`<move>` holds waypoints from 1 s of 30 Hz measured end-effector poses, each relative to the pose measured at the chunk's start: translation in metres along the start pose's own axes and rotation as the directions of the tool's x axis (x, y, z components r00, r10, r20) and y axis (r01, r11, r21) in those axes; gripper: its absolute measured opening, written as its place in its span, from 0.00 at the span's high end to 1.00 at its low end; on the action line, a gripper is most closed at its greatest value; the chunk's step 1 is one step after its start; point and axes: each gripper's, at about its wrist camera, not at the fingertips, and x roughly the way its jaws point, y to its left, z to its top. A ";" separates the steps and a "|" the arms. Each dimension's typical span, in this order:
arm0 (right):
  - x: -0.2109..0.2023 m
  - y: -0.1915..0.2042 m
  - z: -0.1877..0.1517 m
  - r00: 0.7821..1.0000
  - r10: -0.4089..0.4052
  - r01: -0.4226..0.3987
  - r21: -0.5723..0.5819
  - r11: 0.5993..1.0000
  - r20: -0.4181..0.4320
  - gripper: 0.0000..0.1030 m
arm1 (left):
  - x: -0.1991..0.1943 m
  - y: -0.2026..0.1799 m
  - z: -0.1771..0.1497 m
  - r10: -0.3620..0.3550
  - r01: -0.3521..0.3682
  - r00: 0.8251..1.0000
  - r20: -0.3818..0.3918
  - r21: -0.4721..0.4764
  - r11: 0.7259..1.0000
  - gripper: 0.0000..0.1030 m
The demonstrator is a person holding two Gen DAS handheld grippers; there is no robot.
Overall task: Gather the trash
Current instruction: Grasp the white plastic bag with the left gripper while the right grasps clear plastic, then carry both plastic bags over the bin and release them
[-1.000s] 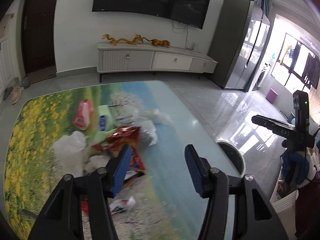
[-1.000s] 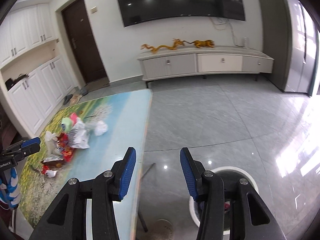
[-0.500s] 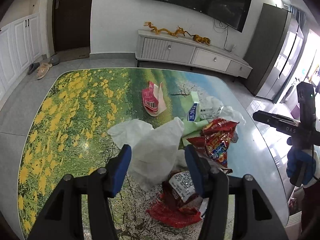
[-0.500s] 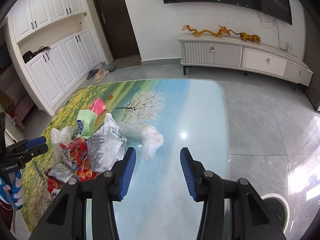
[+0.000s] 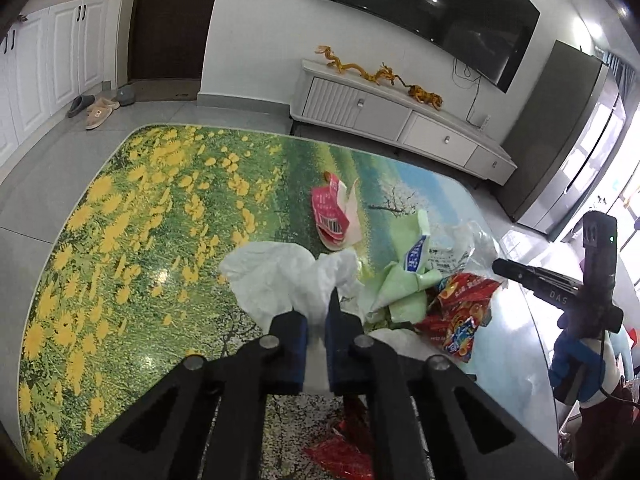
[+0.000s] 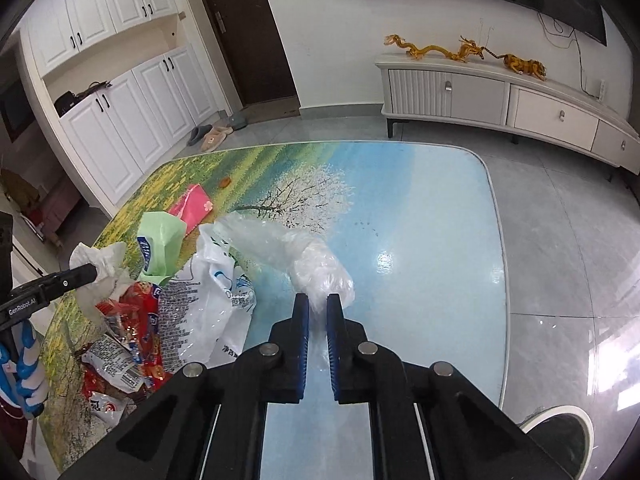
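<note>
While I look down along both tools, the table (image 6: 440,240) with its printed landscape of yellow flowers, a white tree and blue sky fills most of what I see, and I place everything else by it. Beyond its far edge stands a long white cabinet (image 6: 500,96) with golden dragon figures (image 6: 436,50) on top, and a dark screen (image 5: 432,12) hangs on the wall above that. Off the table's far left corner, slippers (image 5: 100,108) lie on the grey floor by the dark door. On the table's near half sits the trash heap: a printed white plastic bag (image 6: 208,308) at its middle, a white crumpled bag (image 5: 280,280) on the flower side, a clear crumpled bag (image 6: 304,260) reaching toward the blue side, a pale green packet (image 5: 404,280) behind them, red snack wrappers (image 5: 460,312) along the near edge, and a pink wrapper (image 5: 332,216) lying apart toward the table's centre. My left gripper (image 5: 317,316), over the near flower side, has just drawn its jaws together and pinches a fold of the white crumpled bag. My right gripper (image 6: 318,312), over the near blue side, has likewise just closed, and its blue pads clamp the near end of the clear crumpled bag.
</note>
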 end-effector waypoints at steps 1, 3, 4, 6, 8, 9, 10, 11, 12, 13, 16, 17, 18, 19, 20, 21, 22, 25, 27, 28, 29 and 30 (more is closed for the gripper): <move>-0.007 0.000 -0.001 1.000 0.002 -0.002 0.000 1.000 0.015 0.92 | -0.008 -0.003 0.002 -0.003 0.003 1.000 0.016 0.006 1.000 0.94; -0.028 -0.002 -0.005 0.999 0.009 -0.009 0.007 1.000 0.054 0.92 | -0.025 -0.013 0.008 -0.028 0.027 0.999 0.045 0.021 0.999 0.94; -0.038 -0.004 -0.007 0.997 0.009 -0.010 0.012 1.000 0.072 0.92 | -0.032 -0.020 0.010 -0.045 0.043 0.997 0.056 0.033 0.999 0.94; -0.063 -0.012 -0.014 0.994 -0.001 -0.003 0.031 1.000 0.110 0.92 | -0.044 -0.042 0.014 -0.090 0.085 0.994 0.069 0.070 0.994 0.94; -0.089 -0.024 -0.025 0.990 -0.029 0.022 0.055 0.998 0.141 0.92 | -0.049 -0.070 0.017 -0.143 0.136 0.988 0.062 0.107 0.985 0.94; -0.102 -0.032 -0.032 0.987 -0.047 0.036 0.072 0.997 0.152 0.92 | -0.048 -0.087 0.017 -0.177 0.170 0.983 0.051 0.130 0.977 0.94; -0.113 -0.040 -0.040 0.985 -0.066 0.052 0.089 0.995 0.158 0.92 | -0.046 -0.104 0.017 -0.207 0.200 0.978 0.036 0.152 0.968 0.94; -0.124 -0.051 -0.050 0.983 -0.096 0.079 0.110 0.991 0.158 0.92 | -0.041 -0.121 0.015 -0.237 0.231 0.971 0.017 0.172 0.958 0.94; -0.135 -0.065 -0.062 0.979 -0.136 0.116 0.136 0.984 0.153 0.92 | -0.035 -0.144 0.013 -0.272 0.269 0.962 -0.010 0.197 0.943 0.94; -0.144 -0.078 -0.074 0.975 -0.170 0.146 0.165 0.976 0.145 0.92 | -0.029 -0.165 0.010 -0.302 0.302 0.953 -0.037 0.220 0.928 0.94; -0.170 -0.126 -0.117 0.958 -0.276 0.246 0.263 0.933 0.082 0.92 | -0.003 -0.235 -0.004 -0.380 0.403 0.915 -0.132 0.280 0.871 0.94; -0.175 -0.139 -0.128 0.952 -0.300 0.271 0.288 0.919 0.061 0.92 | 0.007 -0.258 -0.009 -0.401 0.433 0.901 -0.165 0.291 0.853 0.94; -0.180 -0.155 -0.142 0.946 -0.323 0.296 0.320 0.900 0.035 0.92 | 0.018 -0.283 -0.014 -0.423 0.467 0.883 -0.203 0.297 0.833 0.94; -0.184 -0.170 -0.155 0.940 -0.341 0.316 0.348 0.882 0.010 0.92 | 0.027 -0.304 -0.019 -0.438 0.494 0.868 -0.235 0.300 0.816 0.94; -0.186 -0.183 -0.165 0.935 -0.354 0.333 0.371 0.867 -0.011 0.92 | 0.036 -0.325 -0.024 -0.447 0.512 0.856 -0.261 0.305 0.803 0.94; -0.188 -0.195 -0.173 0.932 -0.360 0.342 0.391 0.855 -0.027 0.92 | 0.045 -0.347 -0.029 -0.456 0.530 0.844 -0.282 0.311 0.789 0.93; -0.188 -0.207 -0.182 0.931 -0.362 0.347 0.415 0.841 -0.044 0.92 | 0.053 -0.365 -0.033 -0.466 0.548 0.832 -0.301 0.314 0.776 0.93; -0.182 -0.232 -0.197 0.931 -0.356 0.352 0.455 0.818 -0.080 0.89 | 0.078 -0.413 -0.045 -0.485 0.594 0.795 -0.365 0.304 0.745 0.87; -0.173 -0.246 -0.205 0.928 -0.356 0.362 0.475 0.802 -0.106 0.89 | 0.095 -0.437 -0.052 -0.485 0.606 0.782 -0.391 0.292 0.740 0.63; -0.171 -0.253 -0.208 0.926 -0.359 0.368 0.485 0.793 -0.116 0.89 | 0.100 -0.445 -0.055 -0.484 0.606 0.781 -0.395 0.295 0.739 0.59; -0.168 -0.259 -0.212 0.925 -0.359 0.371 0.497 0.784 -0.124 0.84 | 0.104 -0.451 -0.058 -0.482 0.608 0.779 -0.400 0.299 0.735 0.55; -0.169 -0.264 -0.215 0.923 -0.363 0.376 0.506 0.776 -0.129 0.79 | 0.108 -0.456 -0.060 -0.482 0.613 0.775 -0.408 0.298 0.732 0.55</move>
